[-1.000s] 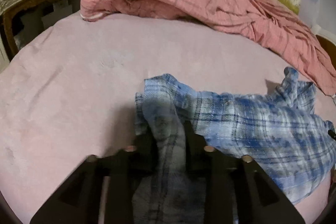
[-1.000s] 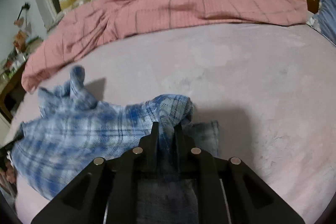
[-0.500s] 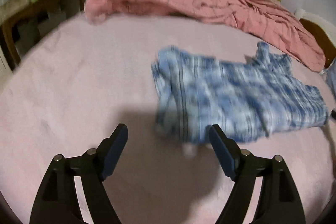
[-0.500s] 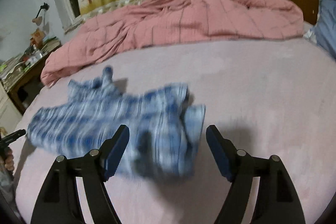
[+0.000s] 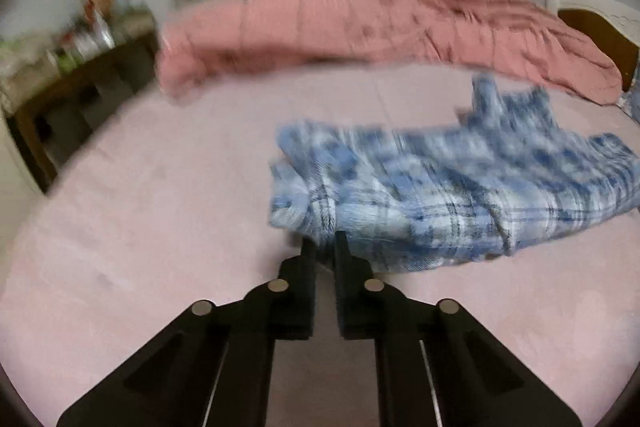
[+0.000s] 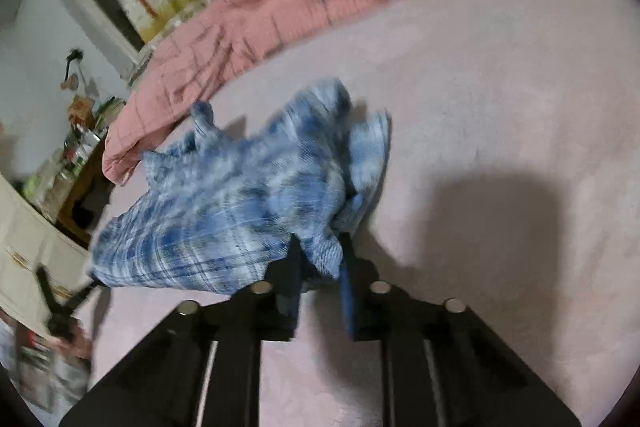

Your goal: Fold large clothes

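Whereas half a second ago both grippers were standing wide open and clear of the cloth, each is now closing on an edge of the blue plaid shirt [image 5: 452, 195] again. The left gripper [image 5: 323, 247] is showing its jaws drawn nearly together with a fold of the near left edge of the garment between the tips. The right gripper [image 6: 318, 251] is holding its jaws slightly wider, with a bunched corner of the shirt [image 6: 240, 203] hanging between them. The garment is lying crumpled on the pink bed sheet [image 5: 152, 227], partly lifted at the gripped edges, with the collar end pointing toward the pink quilt [image 5: 360, 23] heaped at the far side of the bed. In the right wrist view the left gripper [image 6: 60, 303] is appearing blurred at the lower left, at the far edge of the cloth. Both views are smearing, so the rig is judged to be moving. In my judgement the release and re-grasp means the operator is taking fresh hold points to spread or turn the shirt; no clean fold is yet showing, so the task is standing at an early stage.
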